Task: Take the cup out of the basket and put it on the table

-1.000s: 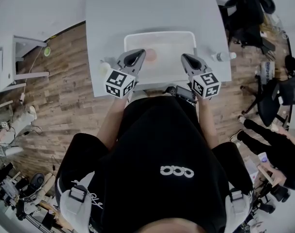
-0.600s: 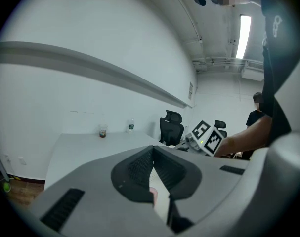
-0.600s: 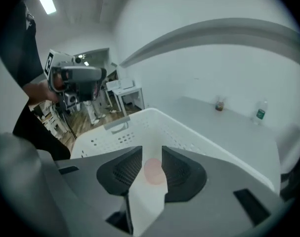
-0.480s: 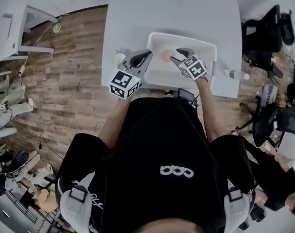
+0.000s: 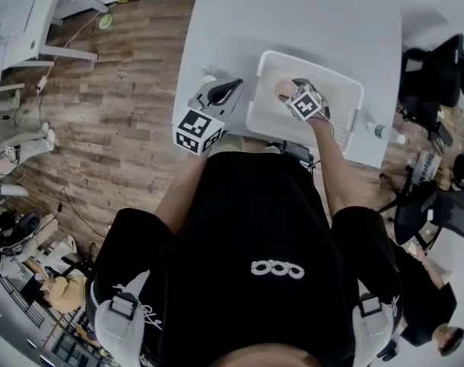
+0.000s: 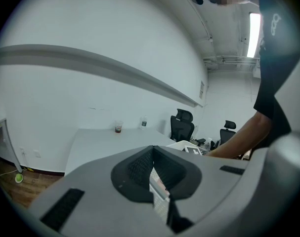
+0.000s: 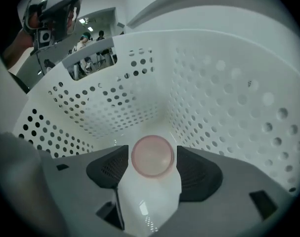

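A white perforated basket [image 5: 317, 62] stands at the near edge of the pale table [image 5: 293, 14]. In it lies the cup [image 5: 281, 89] on its side, white with a pink round end [image 7: 152, 155]. My right gripper [image 5: 294, 90] reaches steeply down into the basket. Its jaws have just been opening and stand wide on either side of the cup, a thin gap showing at each pad [image 7: 110, 169]. My left gripper [image 5: 234, 84] hovers outside the basket's left wall, shut and empty [image 6: 152, 149].
A bottle [image 5: 384, 132] lies at the table's near right edge, and a small pale object [image 5: 207, 77] sits beside the left gripper. Far across the table stand a cup with a dark drink [image 6: 119, 128] and a bottle [image 6: 144, 123]. Office chairs [image 5: 438, 67] stand right of the table.
My right gripper came from the table's near edge down into the basket, turned steeply downward and opened around the cup. The left gripper shifted sideways near the basket's left side.
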Available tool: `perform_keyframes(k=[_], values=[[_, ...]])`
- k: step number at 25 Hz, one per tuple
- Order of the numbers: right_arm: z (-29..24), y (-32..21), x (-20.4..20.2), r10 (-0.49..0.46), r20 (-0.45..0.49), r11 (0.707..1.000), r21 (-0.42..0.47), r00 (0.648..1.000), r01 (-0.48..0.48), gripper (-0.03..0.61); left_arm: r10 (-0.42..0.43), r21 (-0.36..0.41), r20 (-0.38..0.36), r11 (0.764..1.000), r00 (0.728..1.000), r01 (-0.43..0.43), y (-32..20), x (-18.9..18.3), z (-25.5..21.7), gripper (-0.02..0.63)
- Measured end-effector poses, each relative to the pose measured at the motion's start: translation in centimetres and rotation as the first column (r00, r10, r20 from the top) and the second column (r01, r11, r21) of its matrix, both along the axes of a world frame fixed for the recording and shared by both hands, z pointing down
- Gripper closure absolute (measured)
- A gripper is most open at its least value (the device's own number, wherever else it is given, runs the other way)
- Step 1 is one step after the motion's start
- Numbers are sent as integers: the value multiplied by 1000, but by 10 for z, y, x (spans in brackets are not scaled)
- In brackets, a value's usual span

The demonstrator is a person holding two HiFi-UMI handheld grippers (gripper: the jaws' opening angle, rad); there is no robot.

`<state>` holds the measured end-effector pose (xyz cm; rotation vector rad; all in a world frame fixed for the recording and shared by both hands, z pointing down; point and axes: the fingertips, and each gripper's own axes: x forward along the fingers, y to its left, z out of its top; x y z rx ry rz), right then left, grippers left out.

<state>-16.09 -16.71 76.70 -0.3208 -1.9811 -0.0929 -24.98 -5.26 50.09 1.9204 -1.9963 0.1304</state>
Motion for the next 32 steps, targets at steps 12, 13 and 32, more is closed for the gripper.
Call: perform_keyframes(k=[12, 13, 32], values=[[20, -2, -9, 83, -5, 996, 17, 997, -83, 290, 1, -24, -4, 1000, 1000, -1, 15, -13, 6, 606], [20, -1, -8, 89, -8, 996, 16, 996, -89, 288, 4, -23, -6, 1000, 1000, -4, 16, -13, 6, 606], [-196, 10, 15, 417, 449, 890, -25, 790, -456, 285, 235, 44, 13, 971, 972, -236, 17, -6, -12, 606]])
